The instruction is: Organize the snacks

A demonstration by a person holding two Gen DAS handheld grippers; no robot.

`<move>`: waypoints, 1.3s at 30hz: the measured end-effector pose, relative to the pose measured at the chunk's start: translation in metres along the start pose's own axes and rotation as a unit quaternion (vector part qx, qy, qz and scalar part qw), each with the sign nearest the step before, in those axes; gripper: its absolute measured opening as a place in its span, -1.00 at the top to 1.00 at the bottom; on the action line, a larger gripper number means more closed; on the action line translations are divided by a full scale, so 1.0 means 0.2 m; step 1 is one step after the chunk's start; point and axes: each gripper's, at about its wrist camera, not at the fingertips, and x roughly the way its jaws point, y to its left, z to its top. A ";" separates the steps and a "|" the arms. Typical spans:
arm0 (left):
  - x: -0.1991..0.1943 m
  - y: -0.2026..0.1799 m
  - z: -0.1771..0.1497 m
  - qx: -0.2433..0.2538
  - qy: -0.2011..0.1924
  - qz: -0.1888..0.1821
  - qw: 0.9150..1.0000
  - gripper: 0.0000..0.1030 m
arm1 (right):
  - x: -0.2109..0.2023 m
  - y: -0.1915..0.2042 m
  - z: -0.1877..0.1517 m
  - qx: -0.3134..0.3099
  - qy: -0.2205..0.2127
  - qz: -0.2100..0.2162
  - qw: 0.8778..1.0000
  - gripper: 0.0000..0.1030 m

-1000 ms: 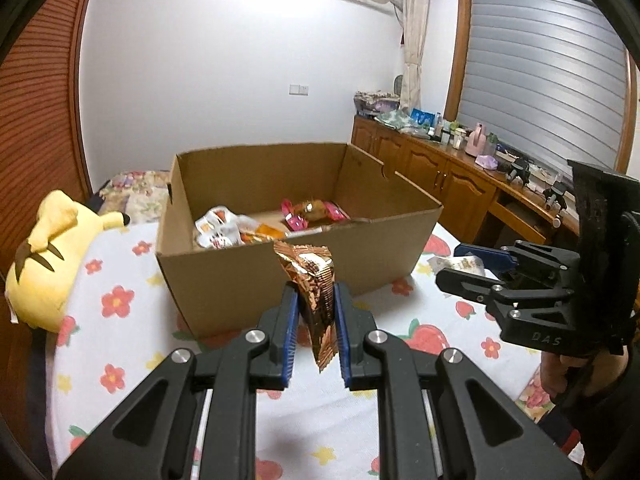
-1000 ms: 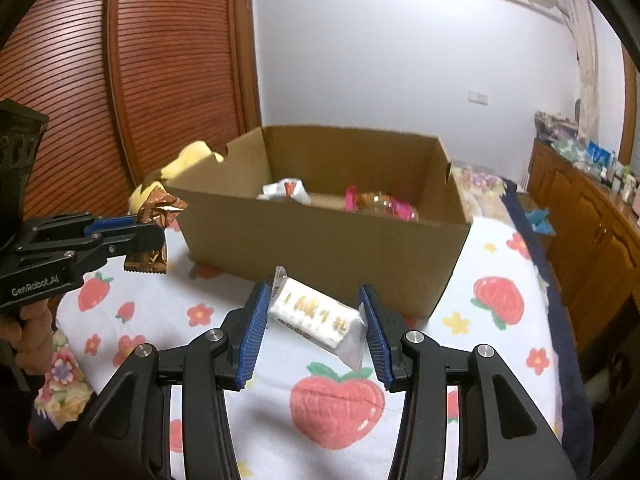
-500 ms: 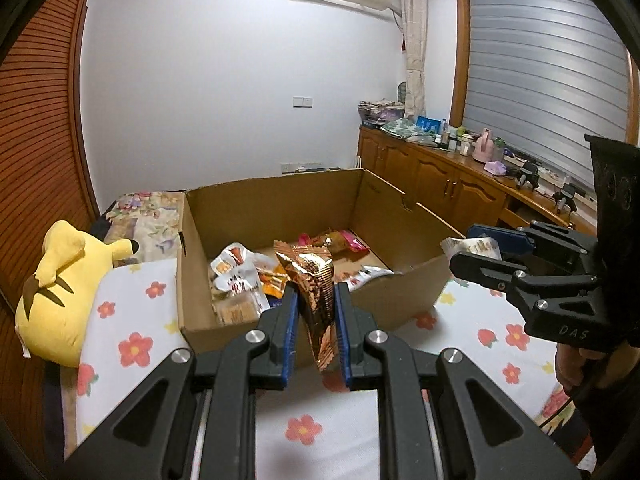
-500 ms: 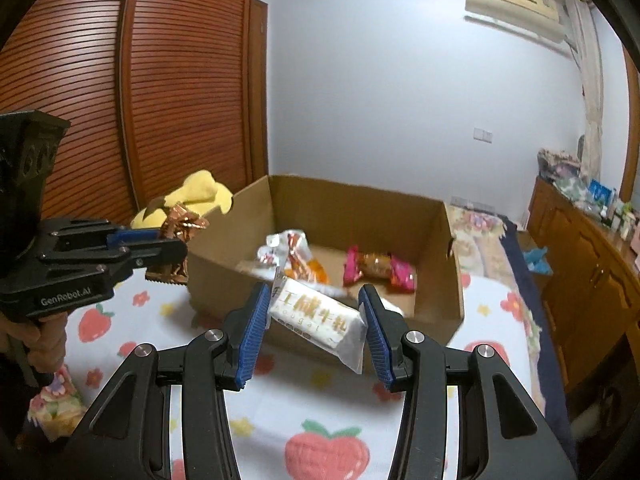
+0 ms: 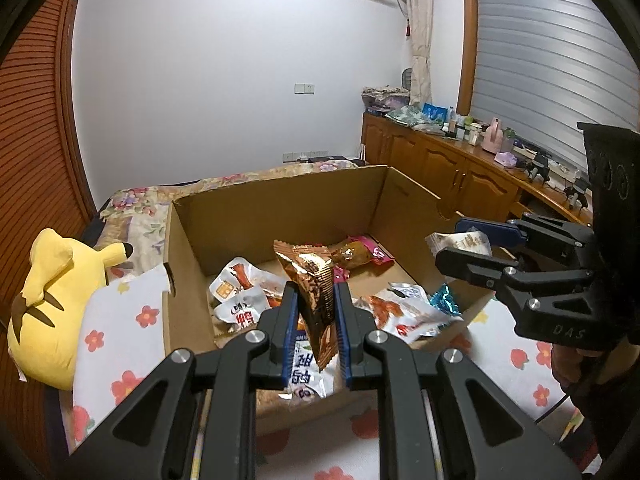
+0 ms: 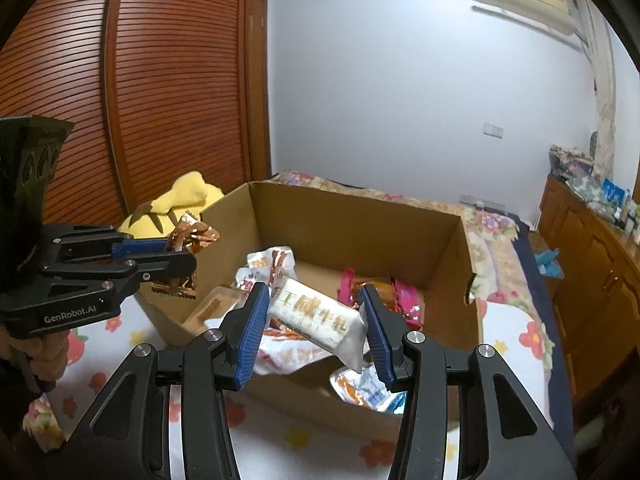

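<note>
- One cardboard box (image 5: pixel 280 208), open-topped, sits on a flower-print bedspread (image 5: pixel 116 320); everything below is placed relative to it.
- Two hand-held grippers in shot, one per hand. Left gripper (image 5: pixel 314 320) over the box's near-left part, jaws pinched tight on one copper-foil snack pack (image 5: pixel 310 280), which stands upright between the pads.
- Right gripper (image 6: pixel 316 330) over the box's near wall, jaws part-way apart and clamped on both ends of one white nougat bar (image 6: pixel 316 318), held crosswise and tilted. Wrapper reads "nougat" plus large Chinese characters, not all legible.
- Inside the box: approx. eight loose snack packs, exact count unclear since they overlap: white-and-red packs (image 5: pixel 236 284) at left, a pink-ended pack (image 5: pixel 360 254) toward the far wall, one blue foil piece (image 5: pixel 442 300) by the right wall.
- Writing on hardware: "GenRobot.AI" on the left gripper's side, "DAS" on the right's.
- One yellow plush toy (image 5: pixel 52 300) lies left of the box, apart from it.
- One wooden sideboard (image 5: pixel 452 176) stands beyond the box's right side, top crowded w/ small items; labels too small to read.
</note>
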 end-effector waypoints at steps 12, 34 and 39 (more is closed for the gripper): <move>0.09 0.00 0.03 0.002 0.011 0.007 1.000 0.62 | 0.08 -0.10 -0.03 0.023 0.014 0.002 1.000 -0.15; 0.00 -0.03 -0.08 -0.007 -0.005 0.052 0.999 0.14 | -0.05 -0.10 -0.09 0.037 0.004 -0.017 0.999 -0.24; -0.09 -0.05 -0.09 -0.004 -0.015 0.060 0.998 0.09 | -0.11 -0.06 -0.10 0.040 -0.002 -0.023 0.999 -0.29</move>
